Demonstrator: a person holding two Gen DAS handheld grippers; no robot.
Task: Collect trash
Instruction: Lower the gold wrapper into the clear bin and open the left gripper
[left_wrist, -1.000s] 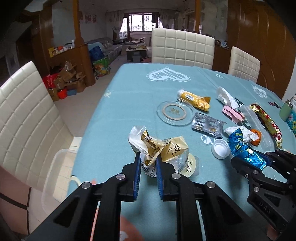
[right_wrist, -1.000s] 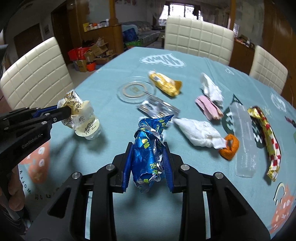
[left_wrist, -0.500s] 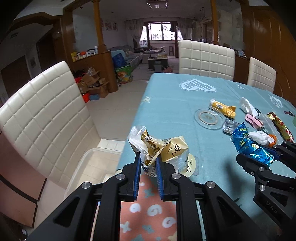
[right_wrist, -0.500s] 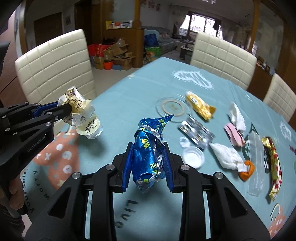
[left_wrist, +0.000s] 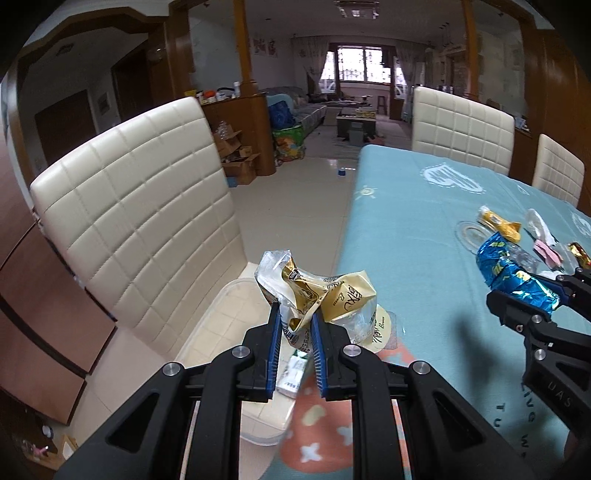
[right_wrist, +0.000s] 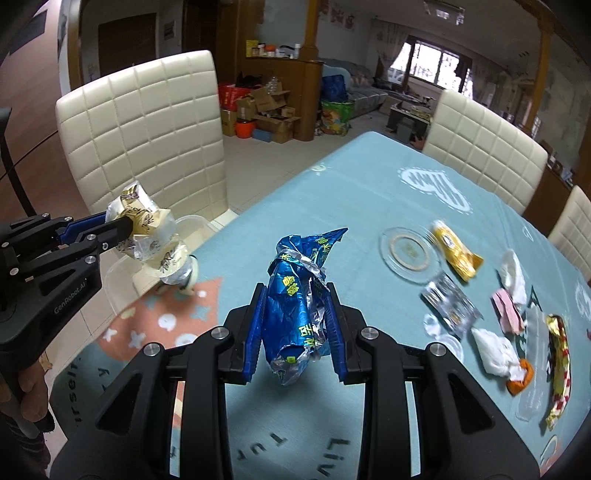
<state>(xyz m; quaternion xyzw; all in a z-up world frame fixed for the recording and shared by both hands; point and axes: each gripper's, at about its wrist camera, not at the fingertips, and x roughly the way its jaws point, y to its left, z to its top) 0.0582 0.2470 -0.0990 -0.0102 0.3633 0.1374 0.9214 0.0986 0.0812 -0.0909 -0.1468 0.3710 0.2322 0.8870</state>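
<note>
Left gripper (left_wrist: 293, 325): clamped on gold wrapper bundle (left_wrist: 321, 295), held past the edge of the teal table (left_wrist: 406, 229), above a clear bin (left_wrist: 229, 295). Right gripper (right_wrist: 295, 325): clamped on blue foil wrapper (right_wrist: 295, 295), held over the table. Yellow packet (right_wrist: 456, 251), white tissue (right_wrist: 493, 350): lying on the table.

The left tongs (left_wrist: 293, 325) are matt black plastic with ribbed blue pads and shiny metal screws. They pinch a crinkled gold wrapper (left_wrist: 321, 295) of glossy foil with clear film. The right tongs (right_wrist: 295, 325) squeeze a blue wrapper (right_wrist: 299, 299), glossy outside and silver inside. The tabletop (right_wrist: 351, 192) wears a matt teal cloth. The chair (left_wrist: 140, 206) looks like smooth cream leather, quilted. The bin (left_wrist: 229, 306) is cloudy translucent plastic. The saucer (right_wrist: 408, 254) is clear glass. The floor (left_wrist: 295, 206) has glossy tiles.
</note>
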